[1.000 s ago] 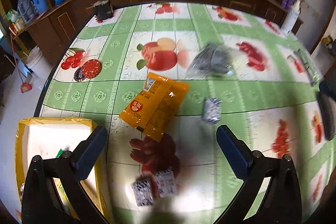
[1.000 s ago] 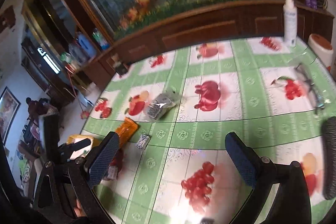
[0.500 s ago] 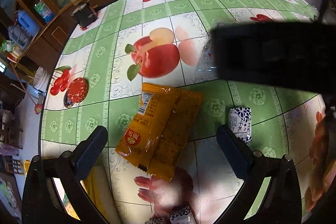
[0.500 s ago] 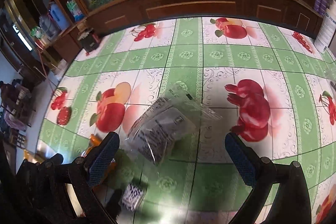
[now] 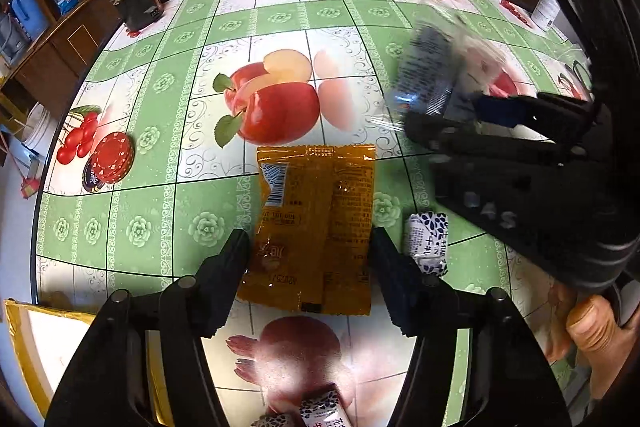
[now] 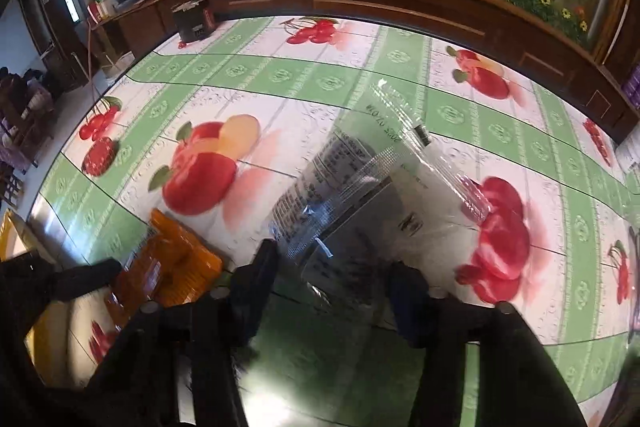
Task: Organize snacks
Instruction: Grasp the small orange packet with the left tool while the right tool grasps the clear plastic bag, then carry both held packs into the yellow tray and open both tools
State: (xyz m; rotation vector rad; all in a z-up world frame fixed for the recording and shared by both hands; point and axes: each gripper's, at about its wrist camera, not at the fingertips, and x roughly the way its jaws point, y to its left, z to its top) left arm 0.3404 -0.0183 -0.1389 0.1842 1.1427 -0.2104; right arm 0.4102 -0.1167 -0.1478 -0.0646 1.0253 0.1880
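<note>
An orange snack packet (image 5: 316, 227) lies flat on the fruit-print tablecloth (image 5: 168, 211). My left gripper (image 5: 308, 247) straddles its near half. The jaws are closing, and the fingertips stand just outside the packet's side edges without squeezing it. My right gripper (image 6: 334, 267) is closing on the near end of a clear bag with a grey printed label (image 6: 360, 195). Seen from the left wrist, that bag (image 5: 432, 75) is blurred and pinched between the right gripper's (image 5: 452, 111) pads. The right wrist view also shows the orange packet (image 6: 176, 263) at lower left.
A small blue-and-white candy (image 5: 426, 243) lies beside my left gripper's right finger, and two more (image 5: 320, 411) sit near the bottom edge. A red round tin (image 5: 112, 157) is at the left and a dark box (image 5: 138, 7) at the far rim. A yellow box (image 5: 24, 339) stands off the table's near left, and a thumb (image 5: 592, 331) shows at right.
Both grippers' jaws have narrowed from wide open. The left one came down over the orange packet. The right one swept left and down onto the clear bag.
</note>
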